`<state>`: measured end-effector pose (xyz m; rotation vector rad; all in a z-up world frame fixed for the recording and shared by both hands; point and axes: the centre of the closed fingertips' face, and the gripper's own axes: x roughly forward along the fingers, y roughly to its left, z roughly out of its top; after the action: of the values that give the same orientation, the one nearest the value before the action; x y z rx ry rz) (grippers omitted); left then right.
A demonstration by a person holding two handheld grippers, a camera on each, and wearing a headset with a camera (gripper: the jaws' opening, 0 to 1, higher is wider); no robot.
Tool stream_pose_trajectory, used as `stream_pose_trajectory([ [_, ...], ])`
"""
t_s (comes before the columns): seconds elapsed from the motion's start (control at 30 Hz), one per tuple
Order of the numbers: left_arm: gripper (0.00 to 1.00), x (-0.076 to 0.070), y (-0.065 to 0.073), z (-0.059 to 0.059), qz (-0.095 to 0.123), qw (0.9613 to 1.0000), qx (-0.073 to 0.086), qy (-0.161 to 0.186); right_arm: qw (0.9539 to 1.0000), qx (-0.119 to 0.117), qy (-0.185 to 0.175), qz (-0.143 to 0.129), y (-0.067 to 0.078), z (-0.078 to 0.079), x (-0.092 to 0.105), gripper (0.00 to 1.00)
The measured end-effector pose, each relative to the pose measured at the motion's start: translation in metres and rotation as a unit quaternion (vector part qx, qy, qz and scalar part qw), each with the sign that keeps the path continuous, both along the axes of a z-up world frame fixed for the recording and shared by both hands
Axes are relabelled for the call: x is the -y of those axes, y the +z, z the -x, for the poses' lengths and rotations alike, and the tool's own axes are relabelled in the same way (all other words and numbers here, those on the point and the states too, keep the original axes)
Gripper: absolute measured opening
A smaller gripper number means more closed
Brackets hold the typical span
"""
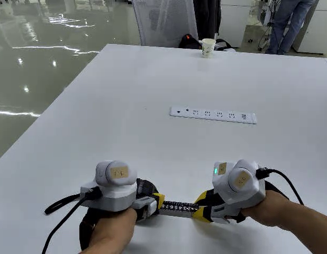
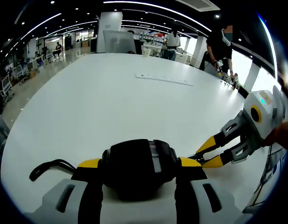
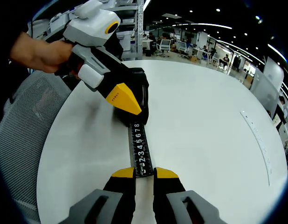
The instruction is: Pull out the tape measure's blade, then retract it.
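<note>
- The white table (image 1: 126, 106) runs from the near edge out to 12 o'clock, and its middle is bare.
- A grey mesh chair (image 1: 163, 21) stands behind the far edge at 12 o'clock.
- The left gripper (image 1: 151, 204) sits at the near edge at about 7 o'clock. Its yellow-tipped jaws are spread wide and clamped on either side of the tape measure's body.
- The right gripper (image 1: 200, 209) sits at about 5 o'clock and faces the left one. Its jaws are nearly together, pinching the free end of the blade.
- A white power strip (image 1: 212, 114) lies flat at about 1 o'clock from the grippers and well apart from them.
- The tape measure (image 2: 137, 165) is black and rests on the table inside the left gripper's jaws.
- A paper cup (image 1: 208, 47) stands upright near the far edge at 12 o'clock. Its contents are too far off to tell.
- The blade (image 3: 138, 150) is drawn out a short way, flat on the table between the two grippers, with its printed numbers facing up.
- A black strap (image 2: 48, 166), probably the tape measure's own, loops out at 9 o'clock from the body.
</note>
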<state>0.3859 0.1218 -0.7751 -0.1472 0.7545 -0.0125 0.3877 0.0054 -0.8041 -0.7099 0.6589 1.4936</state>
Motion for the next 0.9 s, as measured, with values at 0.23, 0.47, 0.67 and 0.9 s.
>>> stream_pose_trajectory([
  [0.23,0.57,0.000,0.000,0.000,0.001,1.0000,0.000,0.000,1.0000,-0.001,0.006,-0.005,0.001,0.003,-0.015,0.10],
  [0.47,0.57,-0.001,0.000,0.000,0.003,1.0000,-0.001,0.001,0.9999,-0.001,0.011,-0.010,0.000,0.005,-0.026,0.10],
  [0.67,0.58,-0.001,0.000,0.000,0.004,1.0000,-0.001,0.002,0.9997,-0.002,0.017,-0.015,0.000,0.007,-0.039,0.11],
  [0.9,0.58,-0.002,0.000,0.000,0.006,1.0000,-0.001,0.003,0.9995,0.001,0.026,-0.018,0.000,0.009,-0.052,0.11],
])
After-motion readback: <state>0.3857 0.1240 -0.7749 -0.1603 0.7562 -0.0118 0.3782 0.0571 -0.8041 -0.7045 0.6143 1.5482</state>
